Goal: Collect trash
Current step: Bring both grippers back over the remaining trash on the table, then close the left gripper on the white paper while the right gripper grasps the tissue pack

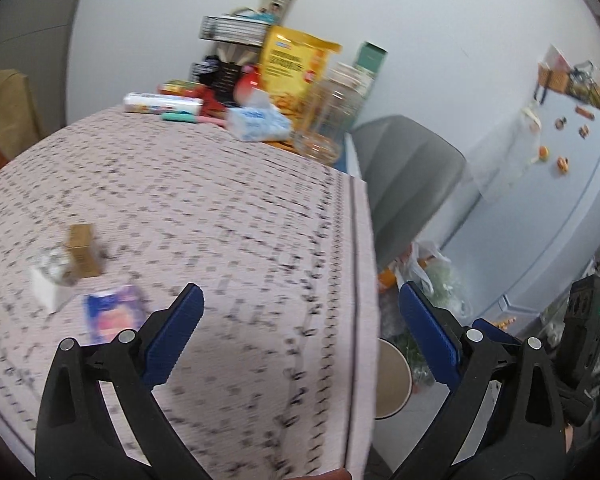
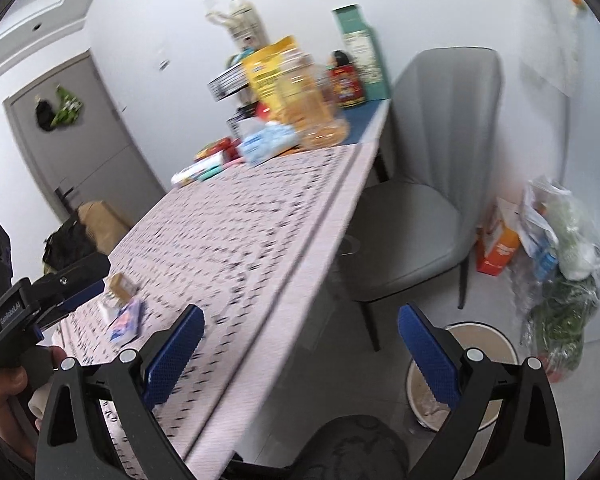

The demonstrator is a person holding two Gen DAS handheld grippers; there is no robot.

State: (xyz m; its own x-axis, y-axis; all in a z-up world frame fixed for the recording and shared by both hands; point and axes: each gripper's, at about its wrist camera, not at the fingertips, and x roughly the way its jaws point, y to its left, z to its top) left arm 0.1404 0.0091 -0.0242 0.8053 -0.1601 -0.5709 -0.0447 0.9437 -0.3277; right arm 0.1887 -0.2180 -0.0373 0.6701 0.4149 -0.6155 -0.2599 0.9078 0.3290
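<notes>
Trash on the table (image 1: 228, 208), left-wrist view, left to right: white crumpled piece (image 1: 46, 280) at 9 o'clock, small brown box (image 1: 83, 250) touching it on the right, blue-pink wrapper (image 1: 114, 314) just below at 8 o'clock. All three lie close together on the patterned cloth (frame is motion-blurred, labels unreadable).

Left gripper (image 1: 300, 334): jaws spread wide, nothing between them. Its left blue pad is over the cloth just right of the wrapper; its right pad hangs past the table edge.

Far end of the table, 12 o'clock: clutter — tissue pack (image 1: 258, 122), yellow snack bag (image 1: 296, 68), clear jar (image 1: 332, 114). Grey chair (image 1: 408, 176) at 2 o'clock. Bin (image 1: 394, 380) on the floor at 4 o'clock, beside the table edge, partly hidden by the right finger.

Right-wrist view: a hand (image 2: 4, 396) holds the left gripper at 8–9 o'clock. The same trash cluster sits just right of it, box (image 2: 120, 284) above wrapper (image 2: 126, 320).

Right gripper (image 2: 300, 356): wide open too, empty. Left pad over the table's near edge, right pad over the bin (image 2: 460, 380) at 5 o'clock. Plastic bags (image 2: 556, 248) on the floor at 3 o'clock.
</notes>
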